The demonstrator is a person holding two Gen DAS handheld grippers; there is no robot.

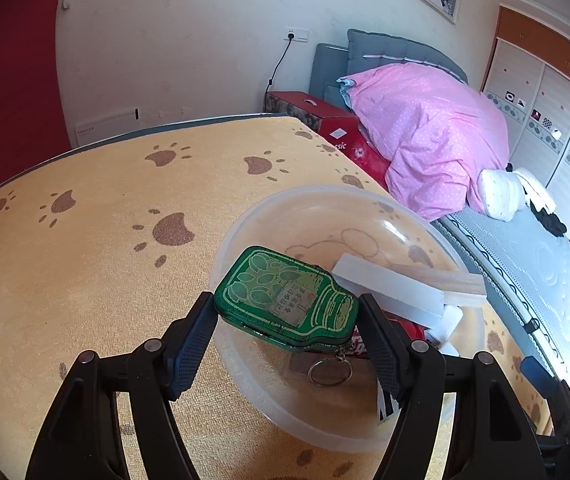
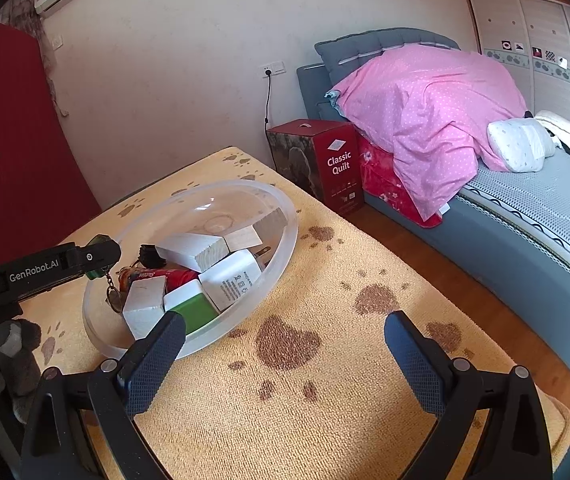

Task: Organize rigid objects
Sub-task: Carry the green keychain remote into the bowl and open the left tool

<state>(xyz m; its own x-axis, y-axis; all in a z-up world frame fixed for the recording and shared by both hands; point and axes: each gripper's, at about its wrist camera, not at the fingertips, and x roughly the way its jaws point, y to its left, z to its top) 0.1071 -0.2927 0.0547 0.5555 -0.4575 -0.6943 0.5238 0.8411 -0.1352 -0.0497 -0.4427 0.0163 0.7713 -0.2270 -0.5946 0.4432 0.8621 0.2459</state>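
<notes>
Table (image 2: 325, 420): yellow-orange cloth w/ brown paw prints, my work surface.
Bowl (image 2: 285, 240): 1, clear plastic, wide & shallow, sits on the cloth; frosted rim, contents show thru the wall.
My left gripper (image 1: 287, 304): clamped on the green tin, one pad on each end of it, held over the near rim of the bowl. In right wrist view it shows at the left, reaching in over the bowl's left edge (image 2: 99, 256).
My right gripper (image 2: 285, 330): pads spread wide, nothing between, only paw-print cloth under the gap; left pad near bowl's rim.
Green tin (image 1: 285, 294): 1, flat, bottle-shaped, dark green w/ pale leaf outlines & a small label of print I can't read; lying on its side in my grip, above the bowl.
Key ring (image 1: 329, 372): 1, metal, hangs by a short chain from the tin's neck end, dangling inside the bowl.
Wood blocks (image 2: 195, 250): 3 counted in the bowl, pale, some faces painted white.
Charger plug (image 2: 231, 280): 1, white cube w/ grey print, in bowl.
Green-white tile (image 2: 191, 306): 1, beside the plug.
Red item (image 2: 177, 278): 1, mostly buried, can't tell what.
</notes>
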